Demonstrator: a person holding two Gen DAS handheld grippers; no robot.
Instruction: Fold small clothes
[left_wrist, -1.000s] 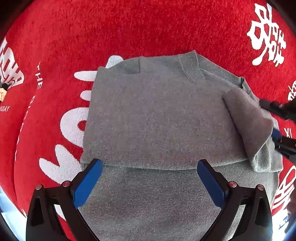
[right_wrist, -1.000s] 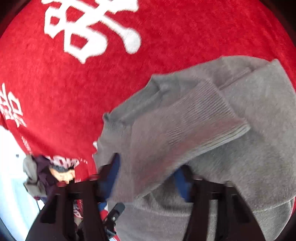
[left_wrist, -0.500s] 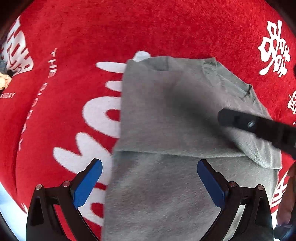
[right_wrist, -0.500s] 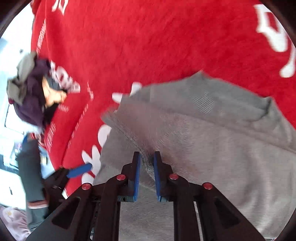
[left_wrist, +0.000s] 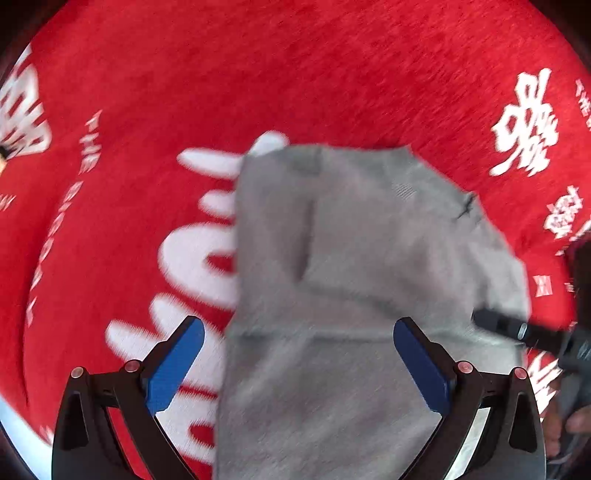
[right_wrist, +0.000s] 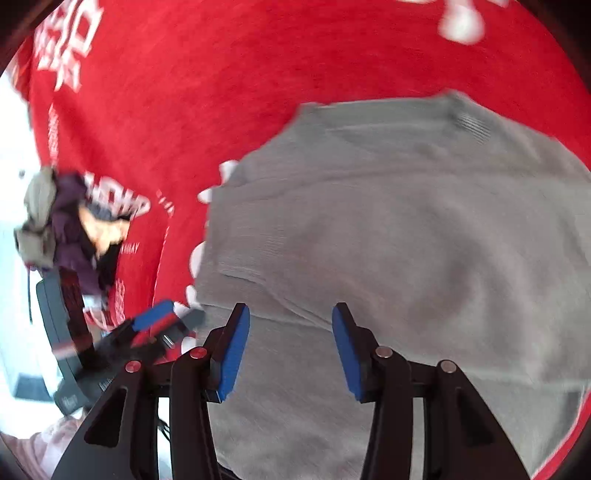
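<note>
I see white print all over the red cloth (left_wrist: 295, 74), but motion blur spoils most of it. Left of the grey sweater (left_wrist: 351, 277) I make out large letters like "WOW" and a small "THE"; the white characters right of it I cannot read.

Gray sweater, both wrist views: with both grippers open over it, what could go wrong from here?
1. The gray sweater shows ridges and uneven layers near its middle; another fold on top would likely lock them in.
2. Both the left gripper and the right gripper are open above the cloth; a shallow pinch might catch only the top layer and pull the fold apart.
3. The plush red blanket may drag the sweater's bottom layer.
</note>
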